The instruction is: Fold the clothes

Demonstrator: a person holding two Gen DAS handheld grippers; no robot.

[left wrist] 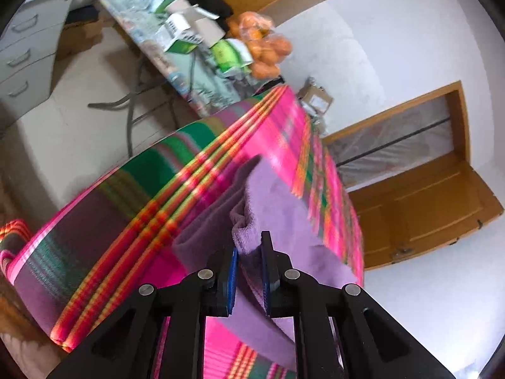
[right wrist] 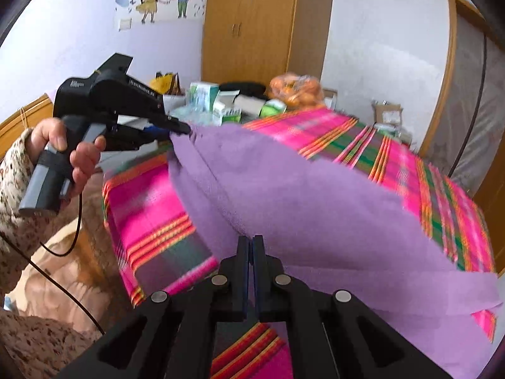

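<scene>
A purple fleece garment (right wrist: 315,202) hangs lifted above a table draped in a pink, green and orange striped cloth (right wrist: 151,208). My right gripper (right wrist: 251,246) is shut on the garment's near edge. In the left wrist view my left gripper (left wrist: 251,252) is shut on a bunched fold of the same purple garment (left wrist: 284,208), which trails down over the striped cloth (left wrist: 126,208). The right wrist view also shows the left gripper (right wrist: 181,130) at the garment's far corner, held by a person's hand (right wrist: 79,158).
Beyond the striped cloth lie cartons (right wrist: 205,94) and a bag of oranges (right wrist: 296,90). A wooden wardrobe (right wrist: 252,25) stands at the back, a wooden door (left wrist: 426,208) to the side. Grey drawers (left wrist: 28,57) stand at left. A black cable (right wrist: 72,240) hangs by the person's sleeve.
</scene>
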